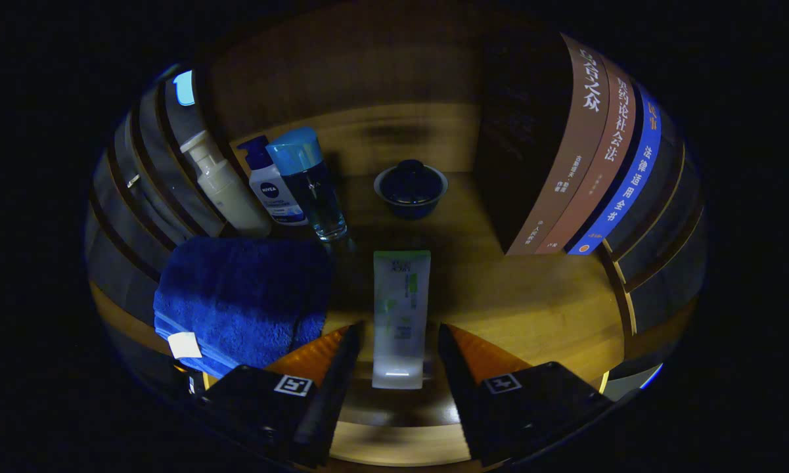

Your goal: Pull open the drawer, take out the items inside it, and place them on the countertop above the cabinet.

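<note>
The gripper (399, 335) had its fingers spread wide, not gripping anything. The tube (401, 315) lay flat on the countertop (539, 309) between them, beside a folded blue towel (243, 299).

We see our hand-held gripper (399, 335) as two blocky housings, each bearing a small square black-and-white marker on top, with long wedge-shaped jaws tapering forward, set apart.

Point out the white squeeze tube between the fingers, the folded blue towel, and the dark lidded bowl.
White squeeze tube with green print (401, 309): gripper view, middle of its body.
Folded blue towel (243, 295): gripper view, centre of its top face.
Dark blue lidded bowl (410, 187): gripper view, on its lid.
</note>
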